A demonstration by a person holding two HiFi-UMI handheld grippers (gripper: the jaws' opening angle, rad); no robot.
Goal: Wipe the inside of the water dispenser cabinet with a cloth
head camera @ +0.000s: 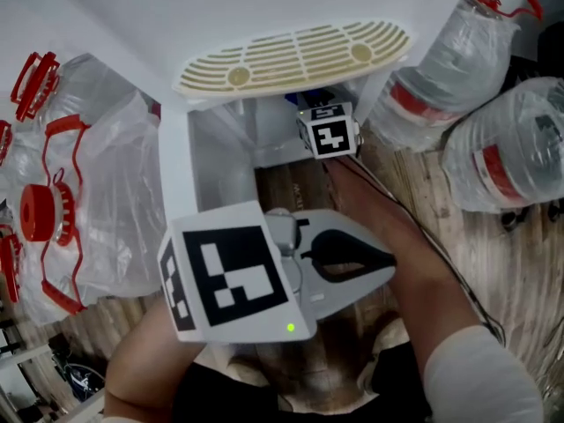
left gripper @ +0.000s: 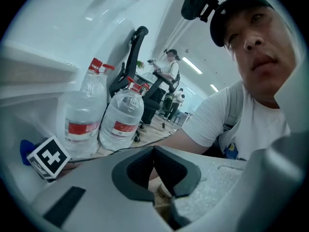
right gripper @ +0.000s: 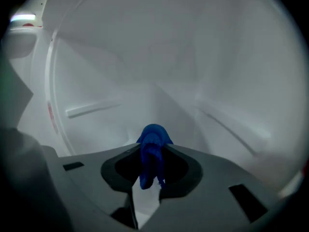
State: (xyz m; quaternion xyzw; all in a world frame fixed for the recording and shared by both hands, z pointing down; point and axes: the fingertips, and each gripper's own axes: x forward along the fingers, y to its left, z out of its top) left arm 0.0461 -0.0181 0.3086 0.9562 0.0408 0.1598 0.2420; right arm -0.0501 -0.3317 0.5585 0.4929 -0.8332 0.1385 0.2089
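Right gripper view: bunched deep-blue cloth (right gripper: 152, 154) between fingers (right gripper: 186, 170), inside white cabinet (right gripper: 174, 57).

Deep blue on the cloth (right gripper: 154, 137), against plain white walls inside the water dispenser cabinet (right gripper: 159, 52). Cream with yellowish slotted ribs on the drip grille (head camera: 295, 55) above the cabinet opening. Black squares on white on the marker cube (head camera: 330, 137) at the cabinet mouth and on the bigger marker cube (head camera: 231, 280) in front of the cabinet, with one green light dot. Light grey shells and black jaw pads on the left gripper (left gripper: 154, 151) and right gripper (right gripper: 152, 150). Clear plastic with red handles and red label bands on the water bottles (head camera: 498, 148) right of the cabinet. Brown wood grain on the floor (head camera: 529, 263).
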